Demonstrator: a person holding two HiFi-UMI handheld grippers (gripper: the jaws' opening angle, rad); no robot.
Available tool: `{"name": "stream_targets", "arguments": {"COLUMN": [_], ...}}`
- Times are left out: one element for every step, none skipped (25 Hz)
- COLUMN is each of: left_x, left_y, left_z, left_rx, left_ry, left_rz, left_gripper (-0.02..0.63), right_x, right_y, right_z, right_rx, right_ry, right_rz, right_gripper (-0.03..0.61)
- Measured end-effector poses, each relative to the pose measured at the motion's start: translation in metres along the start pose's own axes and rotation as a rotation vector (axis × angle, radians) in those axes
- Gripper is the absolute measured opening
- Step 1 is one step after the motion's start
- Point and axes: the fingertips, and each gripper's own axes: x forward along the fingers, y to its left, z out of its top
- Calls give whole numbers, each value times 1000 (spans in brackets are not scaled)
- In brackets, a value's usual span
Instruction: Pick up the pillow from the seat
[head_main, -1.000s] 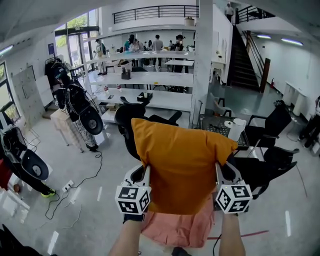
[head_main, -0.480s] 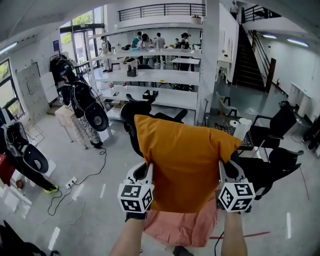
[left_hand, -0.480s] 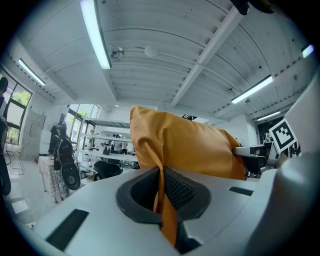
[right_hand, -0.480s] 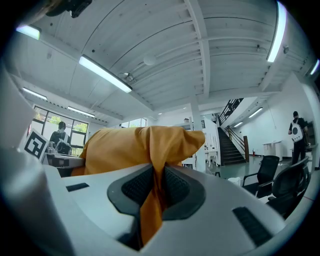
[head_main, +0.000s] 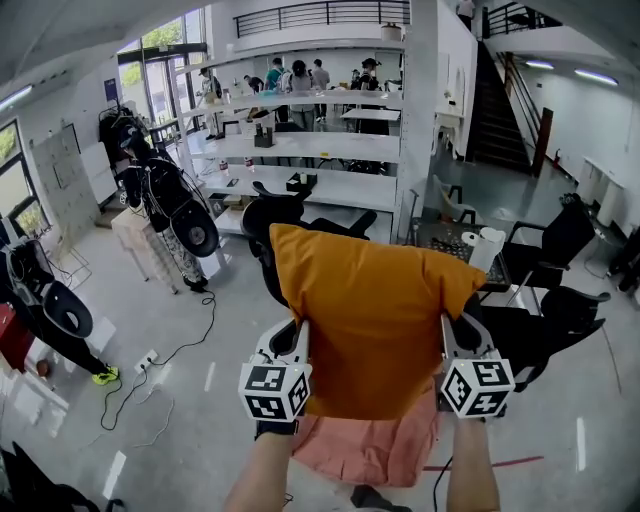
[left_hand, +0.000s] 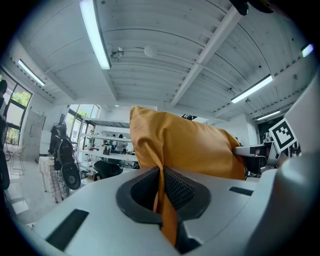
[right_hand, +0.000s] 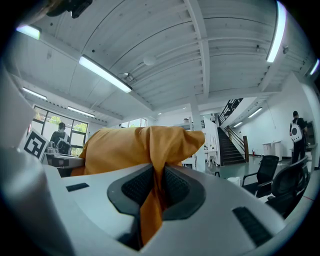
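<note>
You are holding the orange pillow (head_main: 375, 320) up in the air in front of you, one gripper on each lower side. Your left gripper (head_main: 299, 338) is pinching the pillow's edge at about 8 o'clock of the pillow in the head view. In the left gripper view its jaws are standing almost together, with a thin fold of orange fabric pressed between the ribbed black pads (left_hand: 176, 187). Your right gripper (head_main: 447, 338) is doing the same at about 4 o'clock. In the right gripper view its jaws are clamping a bunched fold of the cover, and the fabric is running down through the narrow gap.

The pillow is hanging clear of the seat (head_main: 370, 452), which is lying at 6 o'clock of it, draped in a pinkish cloth, with the pillow's lower edge overlapping it in the head view. Both marker cubes are facing you, the left cube (head_main: 273, 391) and the right cube (head_main: 476, 387), each just beside a lower corner of the pillow.

A black office chair (head_main: 272, 214) is standing at 11 o'clock of the pillow, partly hidden behind it. White shelving (head_main: 300, 150) is running across at 12 o'clock, and a staircase (head_main: 510, 110) is rising at 1 o'clock.
</note>
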Motion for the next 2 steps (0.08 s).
{"name": "stream_targets", "arguments": {"left_x": [0, 0], "left_y": [-1, -3], "left_z": [-1, -2], "left_rx": [-1, -1], "left_ry": [0, 1], "left_rz": [-2, -3], "left_gripper": [26, 26], "right_x": [-1, -1], "right_y": [-1, -2], "right_z": [0, -1], "right_rx": [0, -1], "right_ry": [0, 0], "right_rz": [-1, -3], "right_gripper": [57, 57]}}
